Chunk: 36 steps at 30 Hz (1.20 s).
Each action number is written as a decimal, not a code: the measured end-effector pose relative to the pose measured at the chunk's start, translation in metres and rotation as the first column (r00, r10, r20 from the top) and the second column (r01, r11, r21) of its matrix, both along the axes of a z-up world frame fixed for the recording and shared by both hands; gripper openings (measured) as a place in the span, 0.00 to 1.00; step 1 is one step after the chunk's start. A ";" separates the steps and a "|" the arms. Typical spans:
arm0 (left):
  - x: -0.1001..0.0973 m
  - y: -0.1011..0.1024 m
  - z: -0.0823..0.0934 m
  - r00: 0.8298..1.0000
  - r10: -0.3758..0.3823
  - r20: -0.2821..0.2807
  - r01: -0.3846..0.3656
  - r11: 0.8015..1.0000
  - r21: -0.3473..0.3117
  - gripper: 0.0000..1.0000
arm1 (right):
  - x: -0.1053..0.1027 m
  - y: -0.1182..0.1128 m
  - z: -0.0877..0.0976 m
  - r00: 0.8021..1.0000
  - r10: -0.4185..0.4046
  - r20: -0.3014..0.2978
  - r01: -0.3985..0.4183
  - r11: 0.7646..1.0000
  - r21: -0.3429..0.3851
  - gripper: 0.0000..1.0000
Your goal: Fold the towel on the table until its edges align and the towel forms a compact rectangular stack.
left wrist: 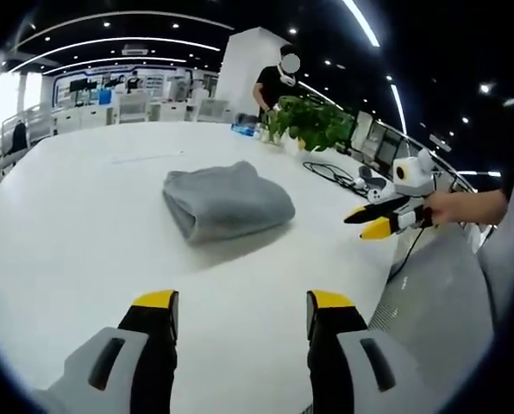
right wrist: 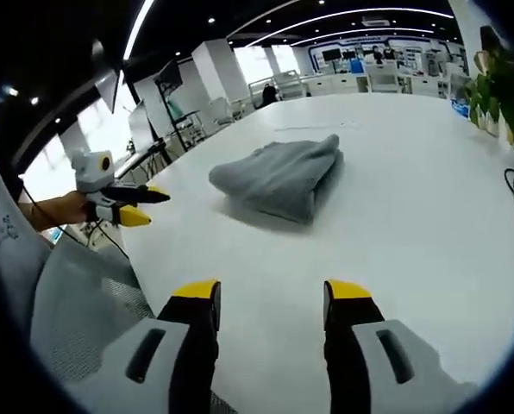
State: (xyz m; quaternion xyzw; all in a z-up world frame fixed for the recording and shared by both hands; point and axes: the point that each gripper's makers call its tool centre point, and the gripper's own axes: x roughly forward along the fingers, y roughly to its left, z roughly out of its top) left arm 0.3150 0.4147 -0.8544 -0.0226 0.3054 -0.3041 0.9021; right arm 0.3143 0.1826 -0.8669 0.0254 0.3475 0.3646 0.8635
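Observation:
A grey towel (left wrist: 227, 200) lies folded into a thick, roughly rectangular bundle on the white table (left wrist: 84, 216). It rests well ahead of my left gripper (left wrist: 242, 310), whose yellow-tipped jaws stand open over the table's near edge with nothing between them. In the right gripper view the same towel (right wrist: 283, 177) sits ahead and slightly right, its rounded fold facing me. My right gripper (right wrist: 272, 302) is open and holds nothing, a good way short of the cloth. Each gripper appears in the other's view, held by a hand off the table's side: right gripper (left wrist: 379, 220), left gripper (right wrist: 123, 207).
Potted plants (left wrist: 313, 121) and black cables (left wrist: 335, 172) occupy the table's far right side. A person (left wrist: 278, 82) stands beyond the table's far end. A grey mesh chair (right wrist: 76, 302) sits beside the table edge near me.

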 end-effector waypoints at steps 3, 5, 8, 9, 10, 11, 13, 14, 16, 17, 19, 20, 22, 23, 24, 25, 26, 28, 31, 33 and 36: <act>-0.003 0.000 -0.002 1.000 0.002 -0.006 -0.002 1.000 0.001 0.63 | -0.003 -0.003 0.000 1.000 -0.023 -0.004 0.023 1.000 0.012 0.49; -0.006 -0.002 -0.002 1.000 0.001 -0.008 -0.001 1.000 0.003 0.64 | -0.006 -0.003 -0.001 1.000 -0.026 -0.005 0.026 1.000 0.011 0.50; -0.008 -0.002 -0.003 1.000 0.011 -0.008 -0.011 1.000 0.000 0.67 | -0.010 -0.004 -0.005 0.999 -0.036 -0.004 0.036 0.999 -0.012 0.50; -0.008 -0.002 -0.004 1.000 0.019 -0.007 -0.019 1.000 0.003 0.68 | -0.011 -0.004 -0.005 0.999 -0.037 -0.006 0.037 0.999 -0.012 0.52; -0.009 -0.001 -0.004 1.000 0.028 -0.006 -0.028 1.000 0.007 0.70 | -0.012 -0.004 -0.005 0.999 -0.041 -0.002 0.041 0.999 -0.007 0.53; -0.010 -0.002 -0.004 0.999 0.031 -0.005 -0.031 0.999 0.008 0.71 | -0.013 -0.002 -0.003 0.999 -0.046 0.008 0.046 0.999 0.000 0.54; -0.011 -0.001 -0.004 0.999 0.044 0.009 -0.045 0.999 0.031 0.75 | -0.013 -0.002 -0.003 0.998 -0.064 0.015 0.064 0.998 -0.006 0.56; -0.012 -0.001 -0.004 0.999 0.051 0.018 -0.052 0.998 0.044 0.77 | -0.013 -0.002 -0.003 0.997 -0.070 0.019 0.070 0.998 -0.009 0.56; -0.013 0.000 -0.003 0.997 0.060 0.039 -0.062 0.996 0.061 0.79 | -0.013 -0.001 -0.001 0.996 -0.076 0.036 0.076 0.997 -0.007 0.60; -0.011 0.004 -0.001 0.995 0.070 0.070 -0.076 0.992 0.098 0.80 | -0.013 0.000 0.000 0.996 -0.080 0.040 0.080 0.997 -0.003 0.63; -0.009 0.009 0.000 0.995 0.058 0.086 -0.071 0.985 0.155 0.85 | -0.013 0.003 0.003 0.995 -0.086 0.052 0.085 0.996 0.012 0.70; -0.005 0.011 0.004 0.991 0.068 0.115 -0.086 0.983 0.163 0.88 | -0.014 0.005 0.004 0.995 -0.088 0.053 0.087 0.996 0.018 0.74; -0.004 0.010 0.009 0.989 0.085 0.118 -0.099 0.987 0.124 0.89 | -0.015 0.007 0.005 0.994 -0.088 0.060 0.087 0.996 0.022 0.80; -0.004 0.009 0.011 0.988 0.101 0.115 -0.112 0.989 0.091 0.89 | -0.015 0.008 0.004 0.994 -0.088 0.059 0.087 0.996 0.024 0.85; -0.005 0.009 0.011 0.988 0.106 0.111 -0.115 0.990 0.077 0.89 | -0.016 0.009 0.005 0.994 -0.089 0.060 0.087 0.996 0.030 0.88; -0.006 0.009 0.010 0.988 0.107 0.109 -0.116 0.990 0.076 0.89 | -0.017 0.010 0.005 0.994 -0.088 0.061 0.086 0.996 0.032 0.91; -0.006 0.008 0.010 0.989 0.106 0.106 -0.114 0.990 0.079 0.89 | -0.017 0.011 0.006 0.994 -0.085 0.064 0.083 0.996 0.032 0.94; -0.007 0.009 0.009 0.989 0.104 0.106 -0.113 0.990 0.087 0.89 | -0.017 0.012 0.008 0.994 -0.079 0.075 0.077 0.996 0.033 0.95; -0.007 0.007 0.009 0.989 0.104 0.104 -0.113 0.991 0.077 0.89 | -0.015 0.012 0.008 0.993 -0.079 0.084 0.077 0.997 0.028 0.95; -0.008 0.006 0.008 0.990 0.095 0.102 -0.103 0.991 0.085 0.90 | -0.015 0.011 0.008 0.993 -0.082 0.083 0.080 0.996 0.028 0.96; -0.007 0.006 0.009 0.989 0.098 0.111 -0.108 0.990 0.088 0.90 | -0.015 0.011 0.006 0.994 -0.084 0.073 0.083 0.996 0.024 0.98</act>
